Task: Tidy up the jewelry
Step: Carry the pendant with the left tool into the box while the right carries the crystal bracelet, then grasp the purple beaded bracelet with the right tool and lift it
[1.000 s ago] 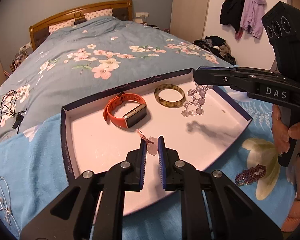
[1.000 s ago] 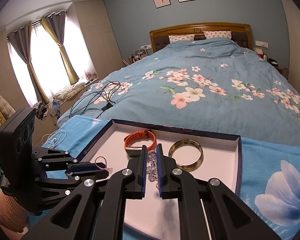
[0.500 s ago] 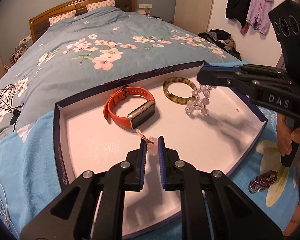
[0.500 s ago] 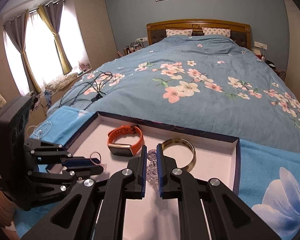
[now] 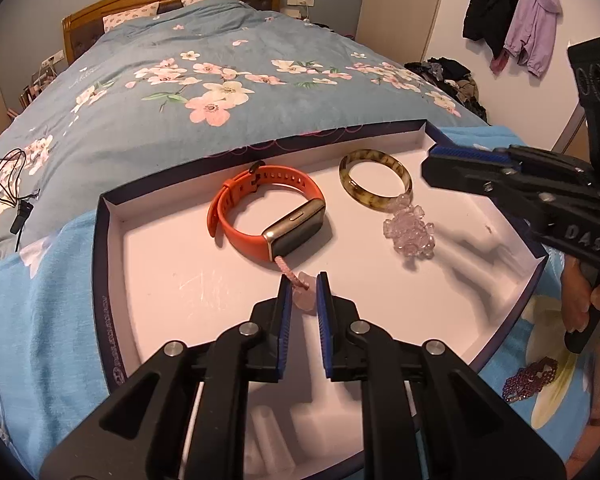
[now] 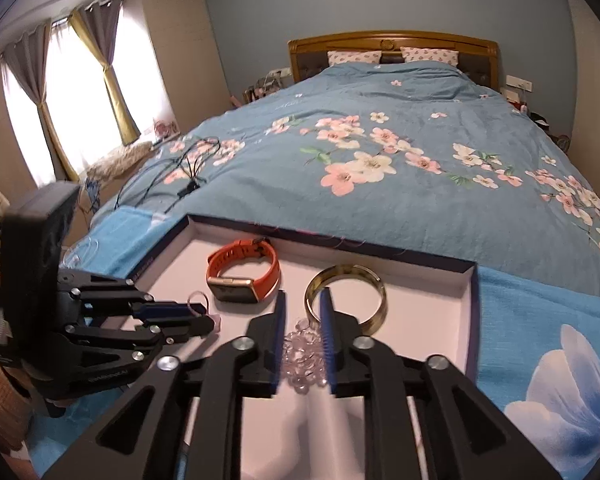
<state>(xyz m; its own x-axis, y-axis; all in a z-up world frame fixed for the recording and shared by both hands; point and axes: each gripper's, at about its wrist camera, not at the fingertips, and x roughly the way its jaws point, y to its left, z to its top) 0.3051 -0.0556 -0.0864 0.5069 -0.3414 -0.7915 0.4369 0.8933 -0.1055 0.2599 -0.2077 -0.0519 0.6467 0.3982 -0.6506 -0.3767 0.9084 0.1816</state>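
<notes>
Left wrist view: bed [image 5: 172,92] with floral quilt fills everything beyond both claws, carrying a shallow white-lined tray [image 5: 112,264] that serves as the sorting spot. Ahead of the left claw [image 5: 303,300], inside the tray, an orange smartwatch [image 5: 268,208] lies on its side, strap looped. Ahead and right of it, an amber bangle [image 5: 376,180] lies flat. Clear crystal bead bracelet [image 5: 410,232] sits in a heap touching the bangle's near edge; looks just set down to line up with the other pieces. Right claw [image 5: 436,166] hovers above and right of that heap, jaws parted, gripping nothing; right wrist view shows the beads [image 6: 302,354] lying between and below the spread fingers, apart from the pads. Right hand [image 5: 584,300] wraps the handle, claw roughly level and pointing across the tray.

Left claw is clenched on a pale pink stone pendant [image 5: 302,294], its pink cord [image 5: 290,274] trailing forward toward the watch; held low over the tray floor, probably about to be placed near the others. Left claw aims forward and slightly down.

Off the tray, near the right hand, a purple bead bracelet [image 5: 530,378] lies on the blue blanket [image 5: 36,320], likely still to be sorted.
</notes>
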